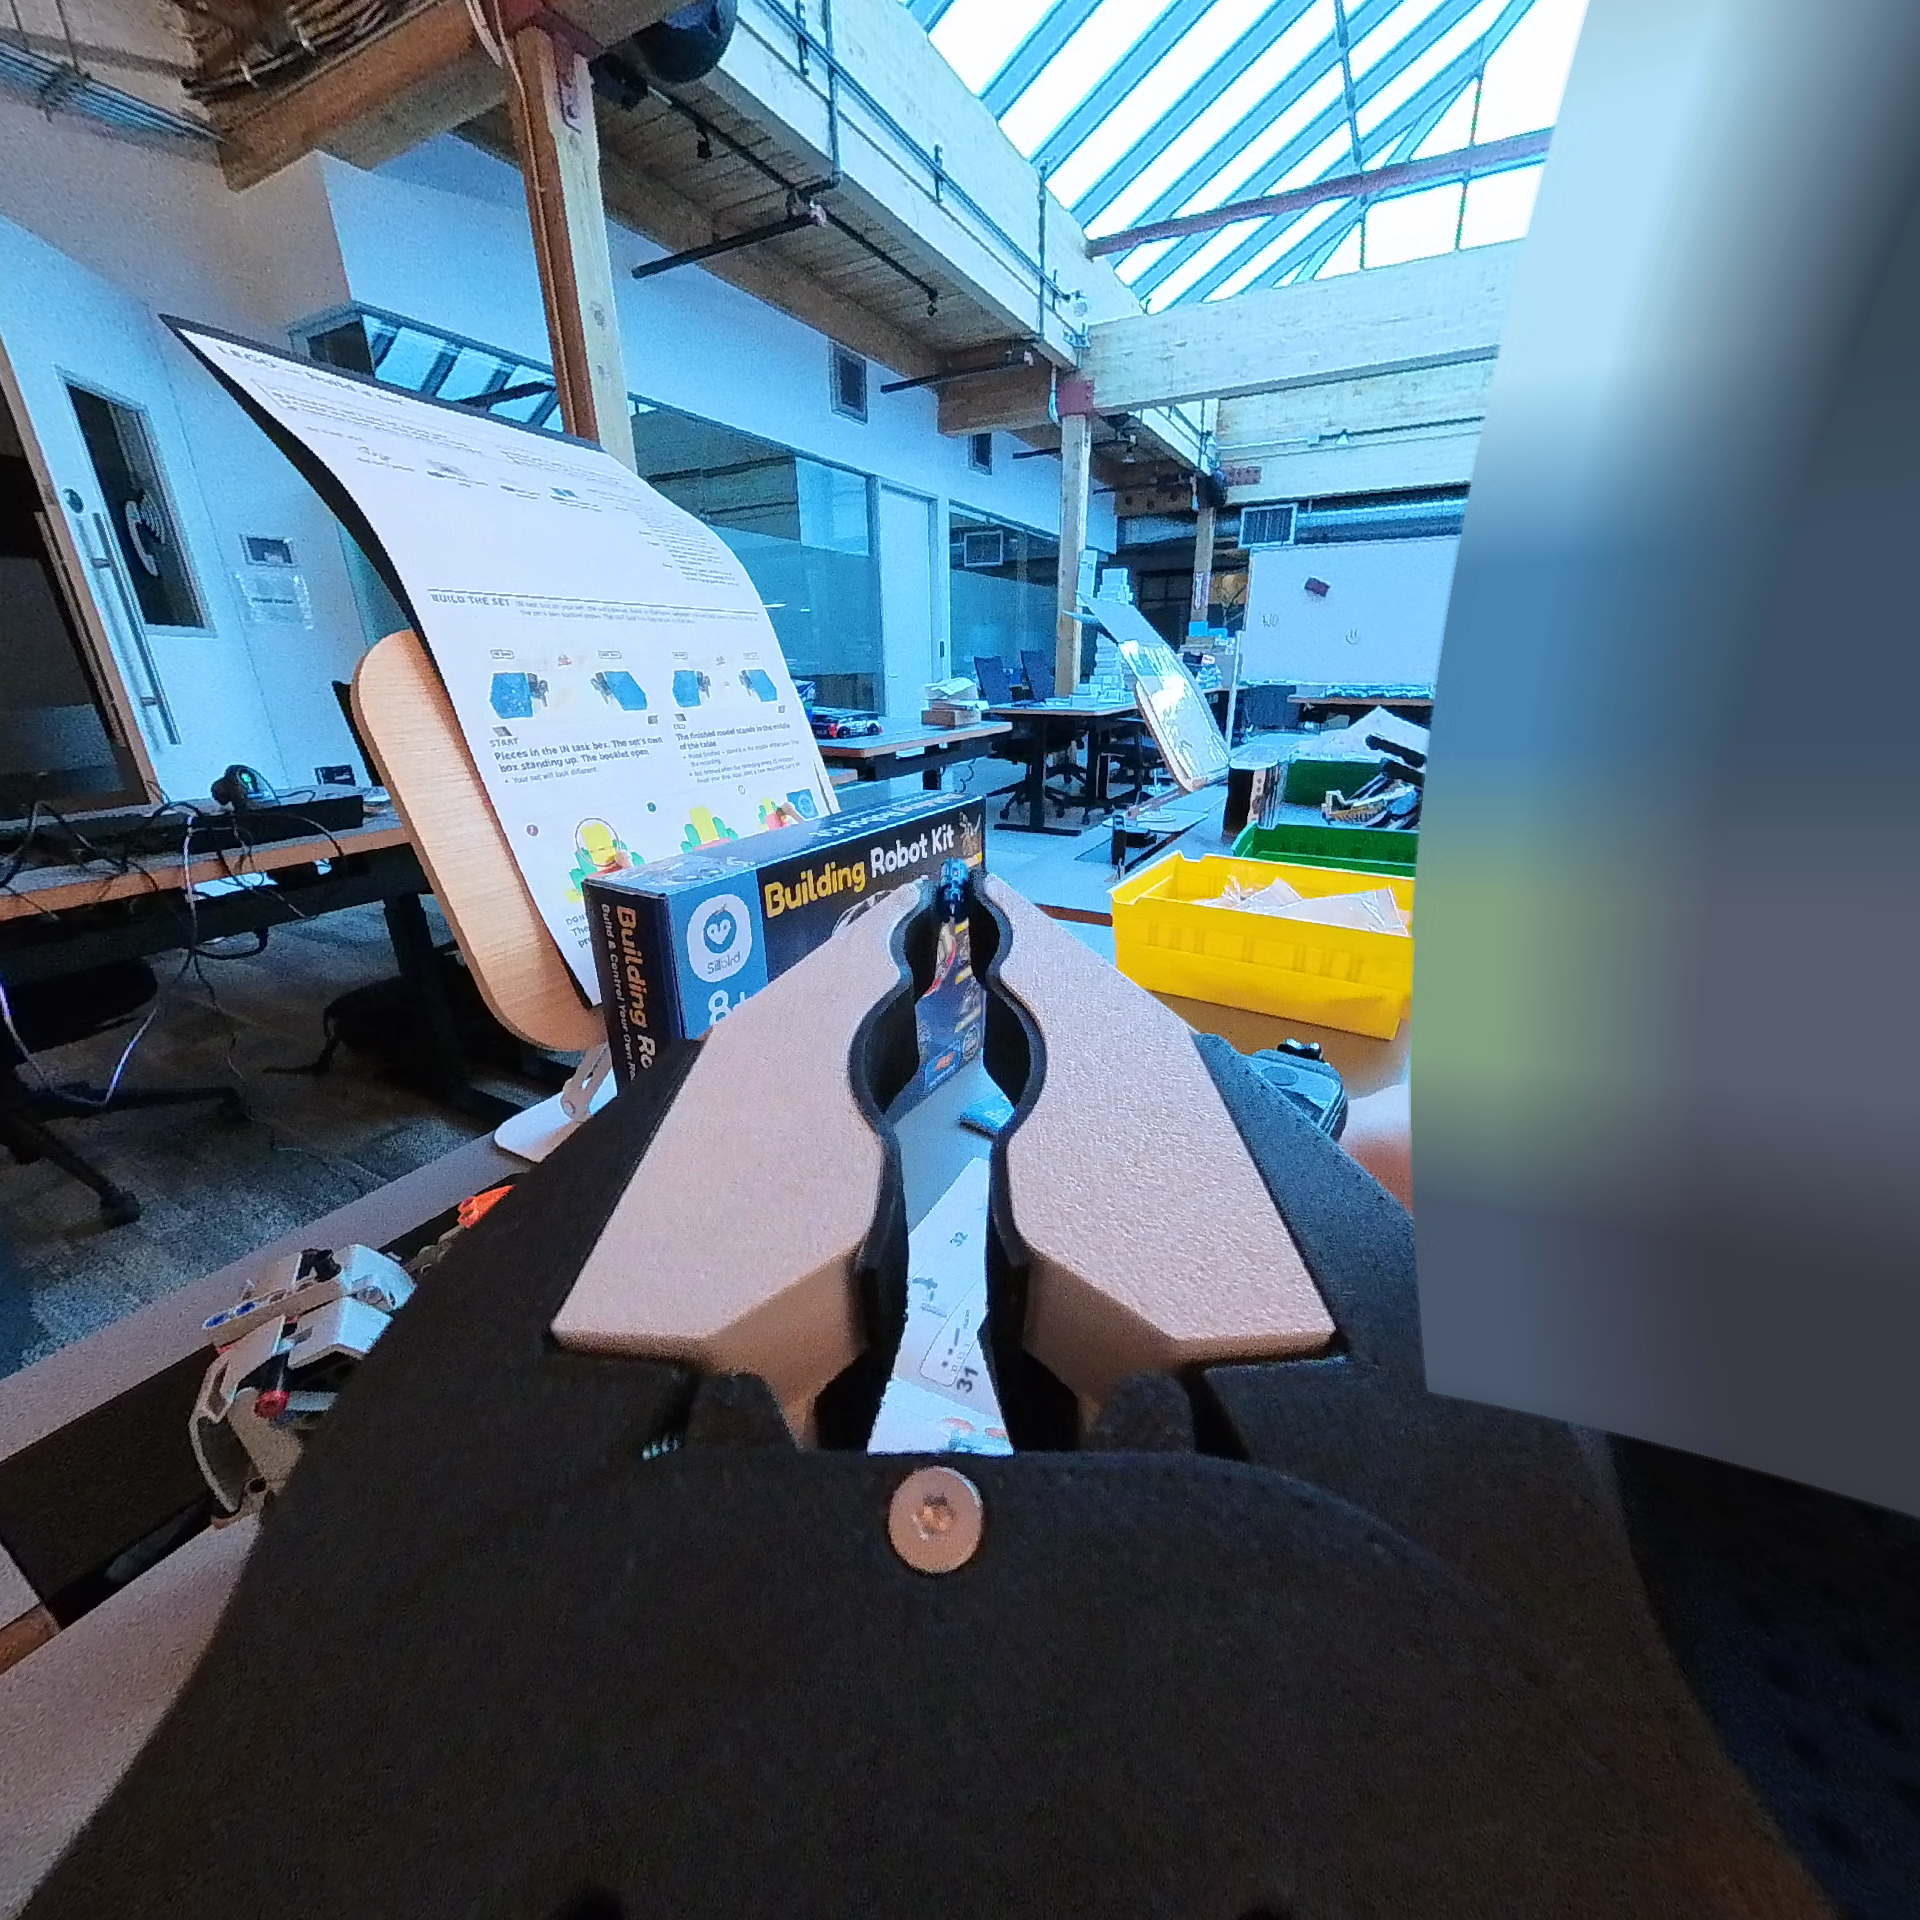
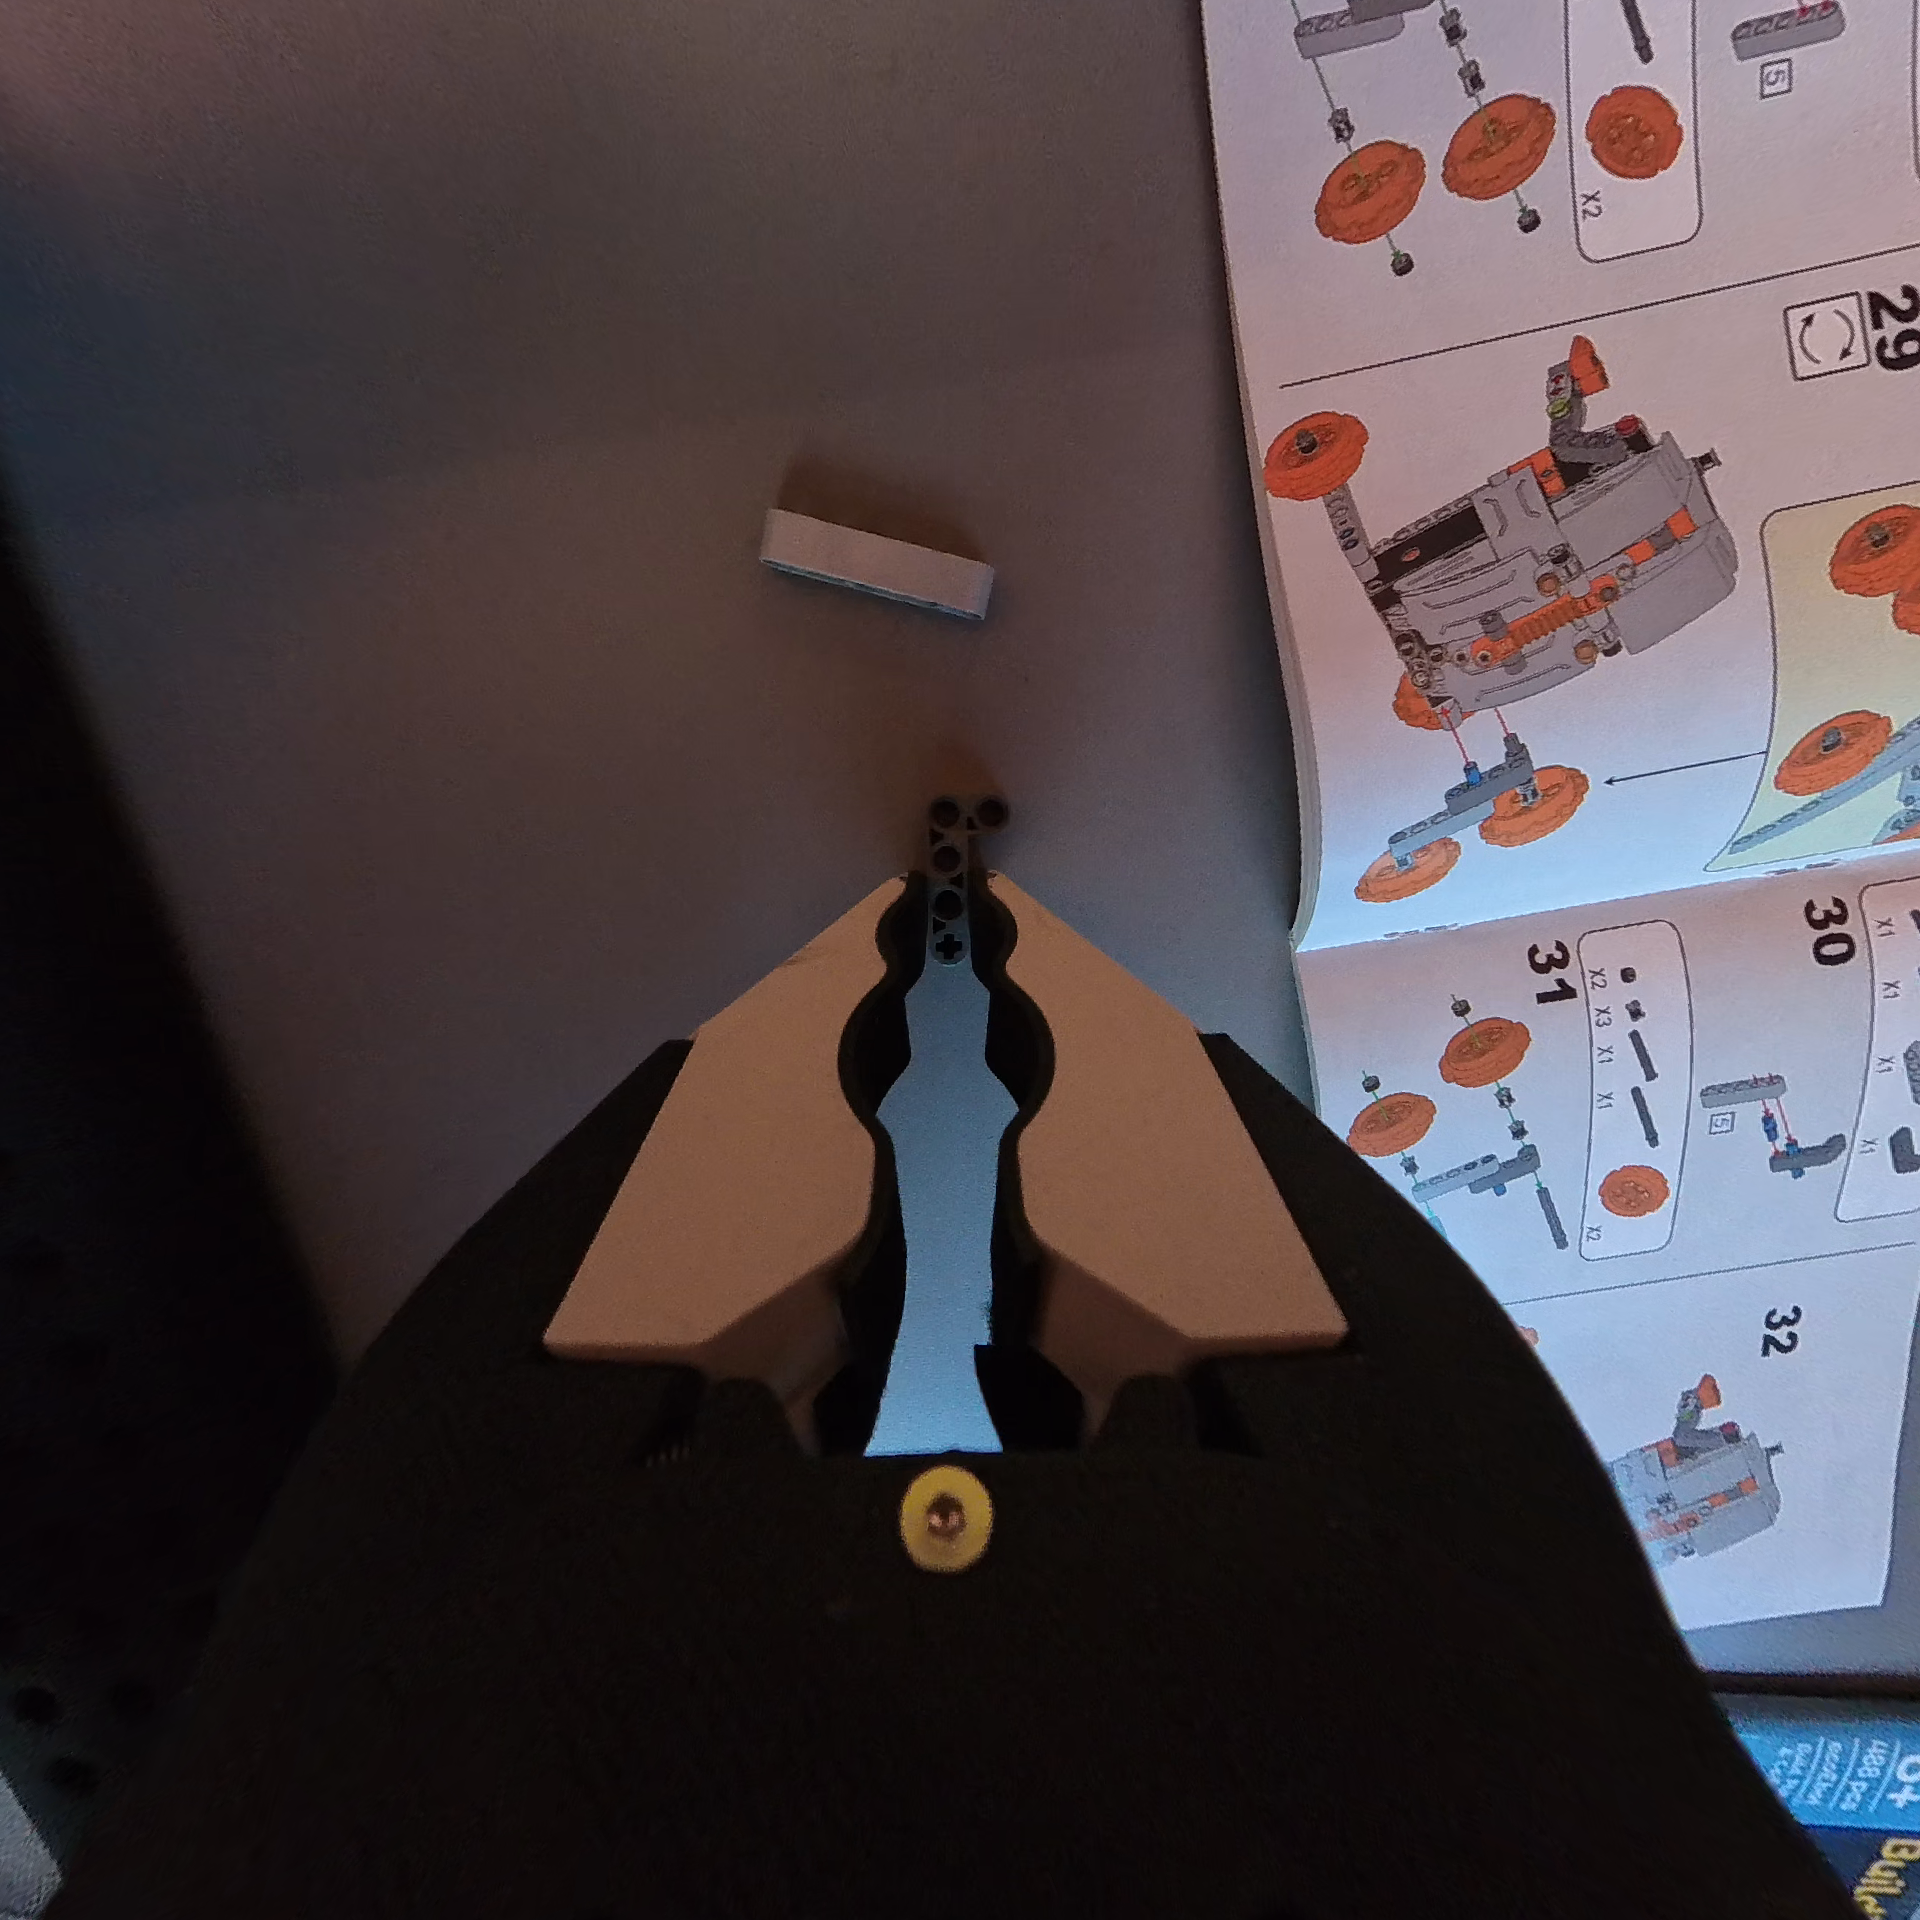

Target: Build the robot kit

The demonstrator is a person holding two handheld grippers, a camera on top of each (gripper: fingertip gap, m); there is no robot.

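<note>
My left gripper (image 1: 951,902) is shut on a small blue and black pin (image 1: 950,888), held up in front of a dark kit box (image 1: 831,914) that stands on the table. A partly built grey model (image 1: 296,1340) with orange and red bits lies low at the left. My right gripper (image 2: 948,883) is shut on a dark grey angled beam with round holes (image 2: 961,831), which sticks out past the tips just above the grey table (image 2: 468,520). A light grey short beam (image 2: 878,561) lies on the table ahead of it. An open instruction booklet (image 2: 1558,727) lies at the right.
A white instruction sheet (image 1: 540,582) leans on a wooden stand (image 1: 457,831) behind the box. A yellow bin (image 1: 1247,945) with clear bags and green bins (image 1: 1330,842) sit at the right. Desks and chairs fill the room beyond. A corner of the kit box (image 2: 1829,1787) shows at the lower right.
</note>
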